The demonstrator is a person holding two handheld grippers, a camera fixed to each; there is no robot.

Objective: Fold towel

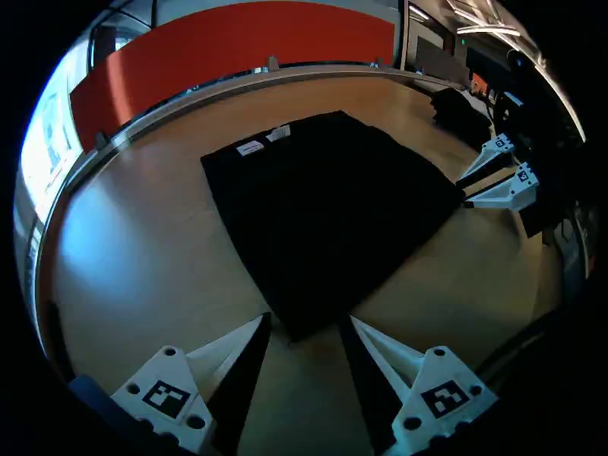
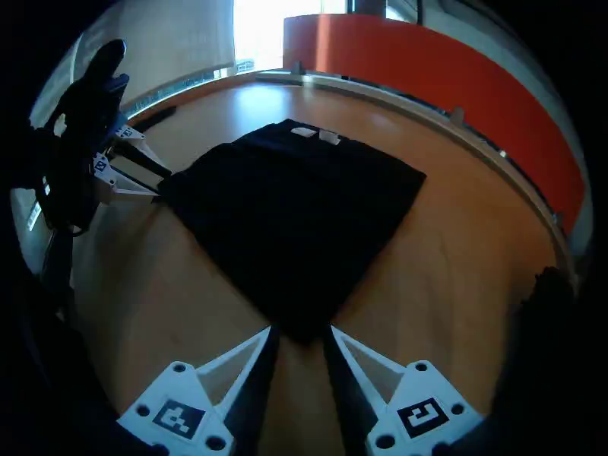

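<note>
Black towel (image 1: 327, 213) flat on worktop (image 1: 152, 251). Left tongs (image 1: 305, 318) wide, towel corner at tips. Right tongs (image 2: 301, 329) wide at another corner.

I note a wooden desk (image 1: 144, 251) with a glossy top. An orange-red panel (image 1: 251, 45) stands behind its far edge. A pale rail (image 1: 228, 83) with small clips runs along that edge. A dark bundle (image 1: 460, 114) lies near the desk's far corner; I cannot identify it. A bright window (image 2: 266, 23) sits past the panel's end. Ceiling lights (image 1: 475, 29) are lit.
</note>
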